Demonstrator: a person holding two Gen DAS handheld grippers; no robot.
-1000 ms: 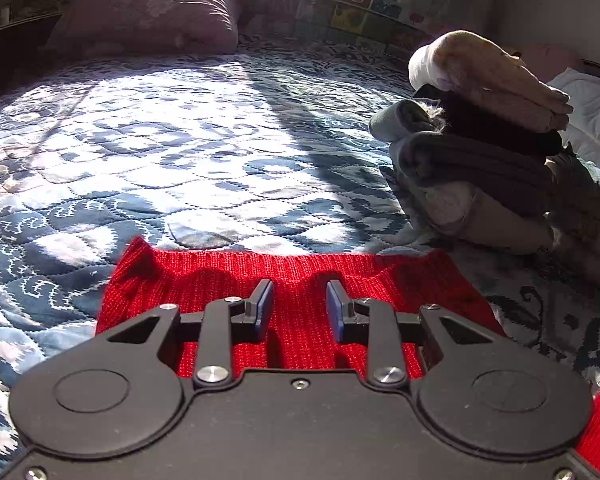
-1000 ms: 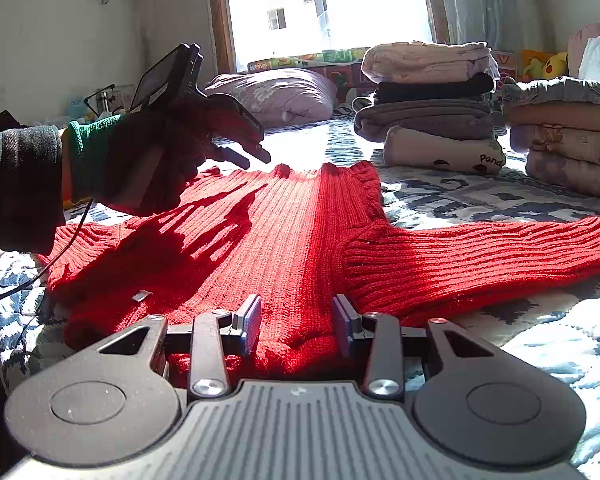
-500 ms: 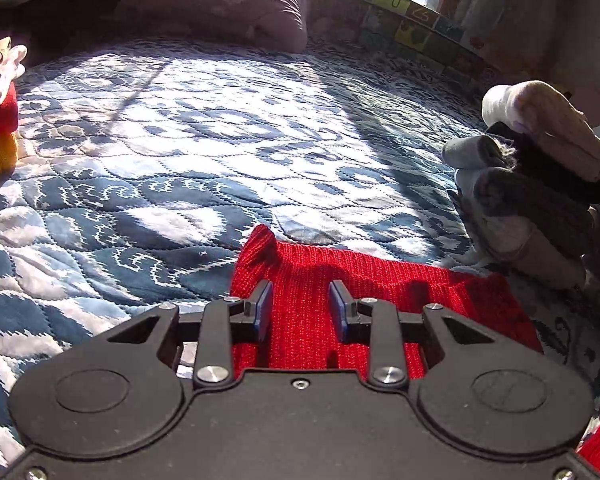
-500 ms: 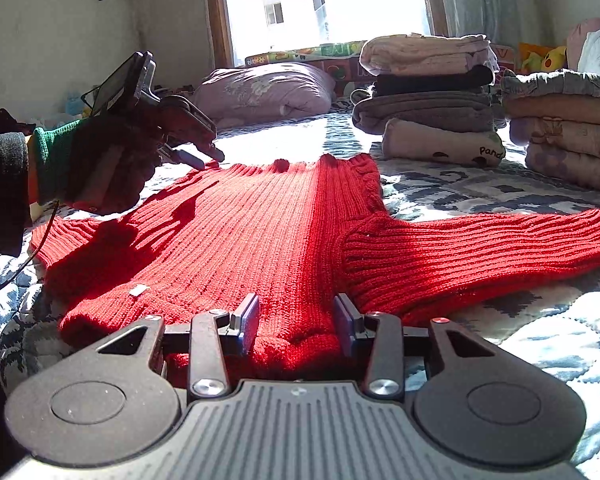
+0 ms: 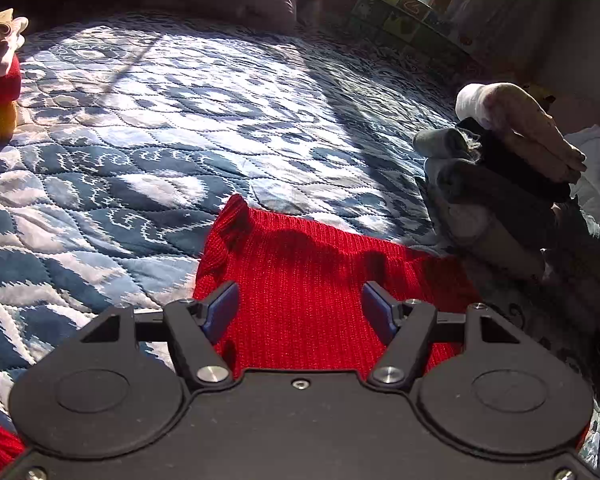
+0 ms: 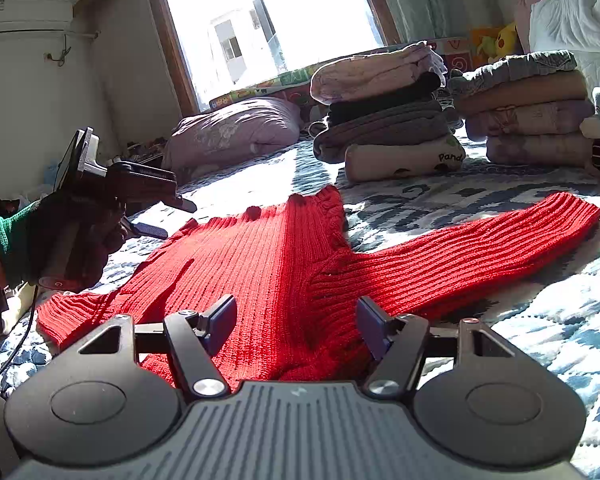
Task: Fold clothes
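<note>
We see the red sweater [image 6: 284, 264] lying flat on the quilt [image 5: 180, 128], one sleeve stretched to the right; the left gripper [image 5: 300, 312] and the right gripper [image 6: 296, 326] both stand wide open, holding nothing; we should take an edge squarely before folding; on a folded cloth [image 6: 404, 156] we read "Pand".

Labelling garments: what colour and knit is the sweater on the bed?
Solid red, ribbed knit sweater; right wrist view shows it best.
</note>
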